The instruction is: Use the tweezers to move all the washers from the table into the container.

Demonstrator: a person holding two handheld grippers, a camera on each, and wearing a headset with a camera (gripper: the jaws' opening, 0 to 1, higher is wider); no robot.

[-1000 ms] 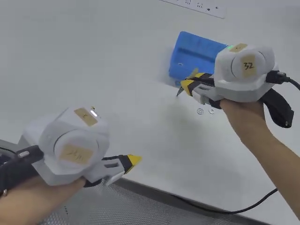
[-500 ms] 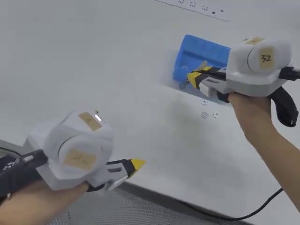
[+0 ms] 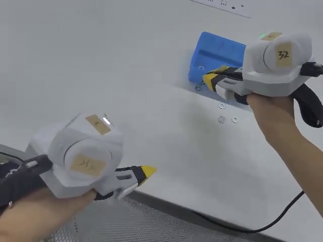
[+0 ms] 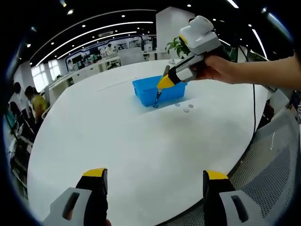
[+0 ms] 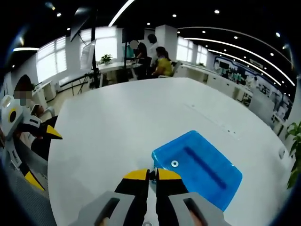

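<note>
Three washers (image 3: 221,119) on white table (image 3: 126,75); open-plan office (image 5: 141,52) behind.

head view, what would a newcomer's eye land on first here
The bright blue container at upper right on the white table, with the right tool holding tweezers by its corner. Three washers lie on the table just beside it; the left tool hangs open, low at left.
</note>
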